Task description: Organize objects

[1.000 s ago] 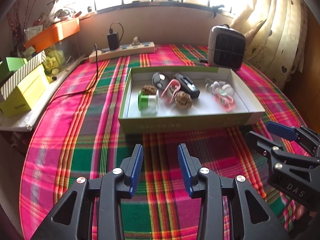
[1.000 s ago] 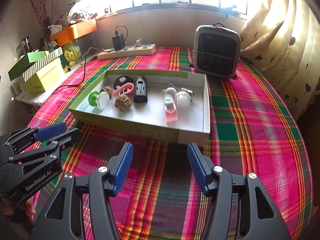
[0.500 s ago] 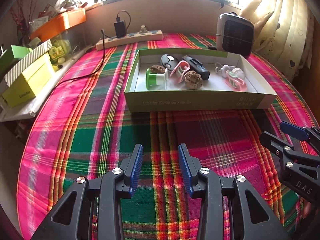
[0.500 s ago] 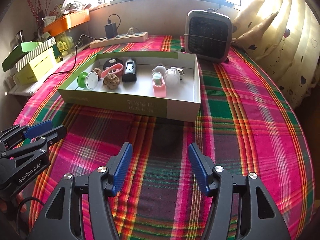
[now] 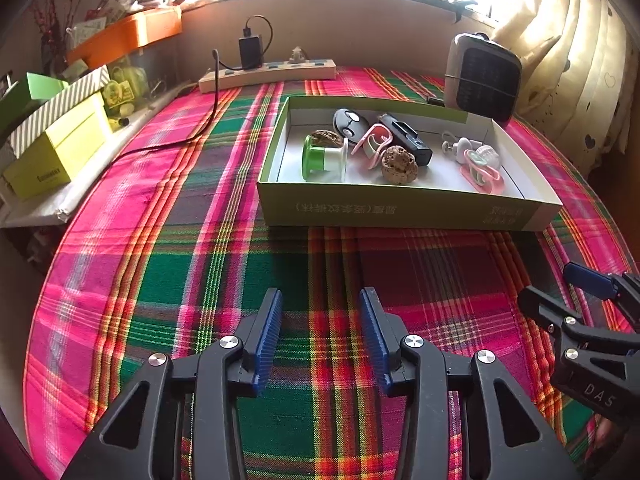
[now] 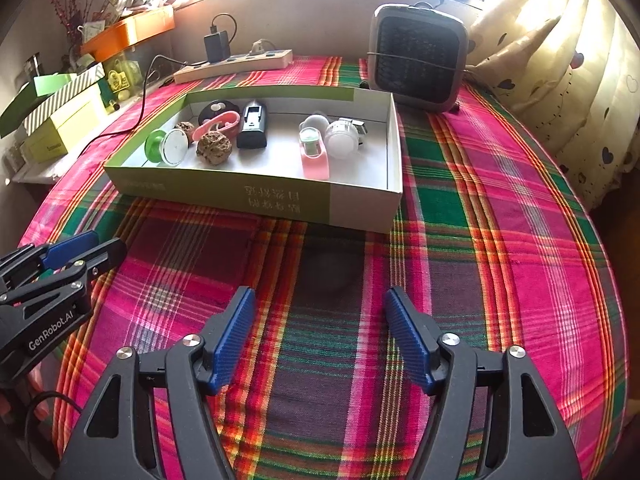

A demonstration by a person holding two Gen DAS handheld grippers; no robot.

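Two tongs spread, left tongs [image 5: 320,336], right tongs [image 6: 320,332], near filled box [image 6: 280,196].

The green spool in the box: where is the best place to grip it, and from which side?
Probably the narrow waist of the green spool, between its two flanges, from above. It lies on its side near the box corner, so the wall blocks a low approach.

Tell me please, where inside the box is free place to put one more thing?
Inside the box, bare floor lies along the near wall and by the right wall, beside the white round item. The left half, around the green spool and walnut, is crowded.
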